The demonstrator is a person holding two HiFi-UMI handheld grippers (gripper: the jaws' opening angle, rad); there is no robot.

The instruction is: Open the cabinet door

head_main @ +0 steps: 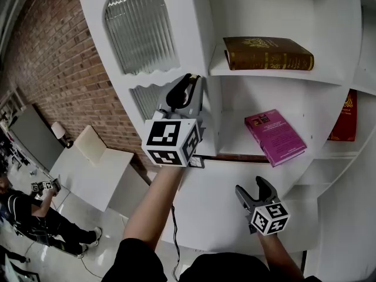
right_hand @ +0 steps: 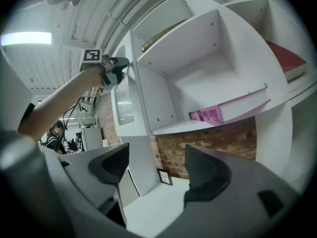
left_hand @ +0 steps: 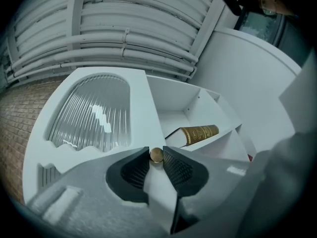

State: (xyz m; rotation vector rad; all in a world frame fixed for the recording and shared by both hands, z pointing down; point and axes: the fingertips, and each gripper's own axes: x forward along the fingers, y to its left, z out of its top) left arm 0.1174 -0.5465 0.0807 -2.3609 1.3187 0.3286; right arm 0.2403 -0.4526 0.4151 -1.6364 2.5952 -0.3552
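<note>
Because the small round brass knob (left_hand: 156,155) is the only pull point on the white cabinet door with ribbed arched glass (left_hand: 136,103), left of the white open shelves (head_main: 329,75), the left gripper (head_main: 187,84) clamps narrowly on it. The right gripper (head_main: 251,188) waits below, wide and empty.

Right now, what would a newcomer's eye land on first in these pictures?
First, the left gripper closed on a small brass knob at the edge of the white cabinet door with its arched ribbed glass. Next, the bright pink book on the lower shelf, with a brown book on the upper shelf. The right gripper hangs open and empty below them.
</note>
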